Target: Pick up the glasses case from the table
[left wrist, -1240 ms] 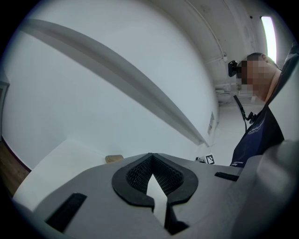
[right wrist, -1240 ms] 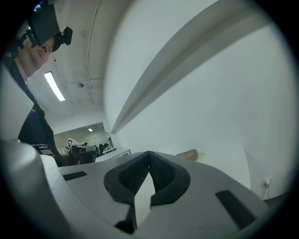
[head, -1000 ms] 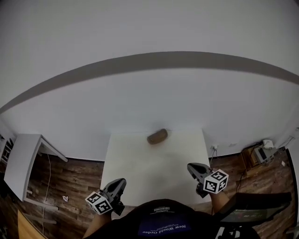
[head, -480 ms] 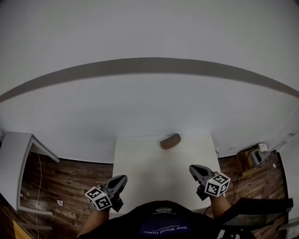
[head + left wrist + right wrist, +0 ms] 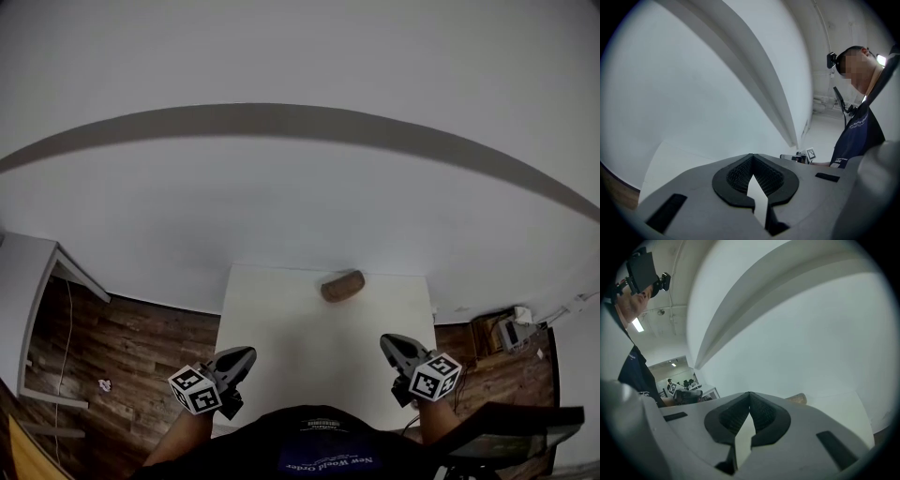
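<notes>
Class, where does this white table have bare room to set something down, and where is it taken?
The white table is bare between the brown oval glasses case and the near edge, and left of the case. Only the case's spot at the far edge is taken.

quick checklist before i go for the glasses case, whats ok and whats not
1. Glasses case in sight on the table: ok, it lies near the far edge.
2. Left gripper empty: ok, nothing between its jaws.
3. Right gripper empty: ok, nothing between its jaws.
4. Jaws open for a grab: not ok, both pairs are closed tip to tip.
5. A gripper at the case: not ok, both hang at the near end of the table, well apart from it.
6. Case lid shut: cannot tell, it is too small in every view.
</notes>
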Demonstrator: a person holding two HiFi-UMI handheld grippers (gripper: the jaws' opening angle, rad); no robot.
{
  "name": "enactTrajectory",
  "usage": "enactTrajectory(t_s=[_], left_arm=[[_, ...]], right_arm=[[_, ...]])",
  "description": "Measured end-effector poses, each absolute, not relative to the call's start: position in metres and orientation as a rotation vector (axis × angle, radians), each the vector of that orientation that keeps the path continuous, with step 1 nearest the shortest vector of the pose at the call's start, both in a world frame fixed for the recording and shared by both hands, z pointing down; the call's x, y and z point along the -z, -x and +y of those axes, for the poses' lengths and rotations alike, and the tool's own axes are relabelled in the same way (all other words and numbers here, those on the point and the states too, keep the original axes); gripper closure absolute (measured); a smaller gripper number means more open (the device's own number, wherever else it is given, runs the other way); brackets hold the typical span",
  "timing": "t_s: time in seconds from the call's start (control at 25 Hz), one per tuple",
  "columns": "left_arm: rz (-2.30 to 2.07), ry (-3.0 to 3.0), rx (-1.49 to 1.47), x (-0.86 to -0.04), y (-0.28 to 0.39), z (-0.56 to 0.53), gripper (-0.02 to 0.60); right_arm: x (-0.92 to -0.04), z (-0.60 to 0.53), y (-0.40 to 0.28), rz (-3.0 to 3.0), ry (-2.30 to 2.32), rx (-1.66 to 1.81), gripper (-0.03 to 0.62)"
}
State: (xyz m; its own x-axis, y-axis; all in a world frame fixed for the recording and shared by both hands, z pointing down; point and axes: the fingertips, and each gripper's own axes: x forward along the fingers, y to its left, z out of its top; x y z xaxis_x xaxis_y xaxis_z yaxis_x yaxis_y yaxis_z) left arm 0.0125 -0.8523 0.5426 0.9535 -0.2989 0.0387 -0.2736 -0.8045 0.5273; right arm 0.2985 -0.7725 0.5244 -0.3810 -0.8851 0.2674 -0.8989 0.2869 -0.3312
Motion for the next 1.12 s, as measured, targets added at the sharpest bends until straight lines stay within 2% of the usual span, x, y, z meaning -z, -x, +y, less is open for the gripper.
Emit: enactTrajectory(t_s=[0.36,0.76,0.8,1.12], left_arm=[[-0.528,-2.569,-0.035,-0.545,-0.123,-0.839,0.581],[-0.428,-2.731,-0.357,-0.558,-0.186,-0.868,0.583],[-0.399,-2.741,-0.384,-0.564,-0.197,-0.874,0.549],[-0.275,-2.813,-0.501,-0.608,-0.272,-0.948,0.455]], right_arm=[[-0.554,-0.787,-0.392,-2.608,-1.589,-0.683,0.605],[-0.567,-0.777,-0.425,-2.591,-1.667,-0.735,0.605],[-0.569,-0.777,-0.43,-2.581,-1.682,-0.741,0.605],[-0.6,-0.795,-0.459,-2.501,-1.765,-0.788,0.605]])
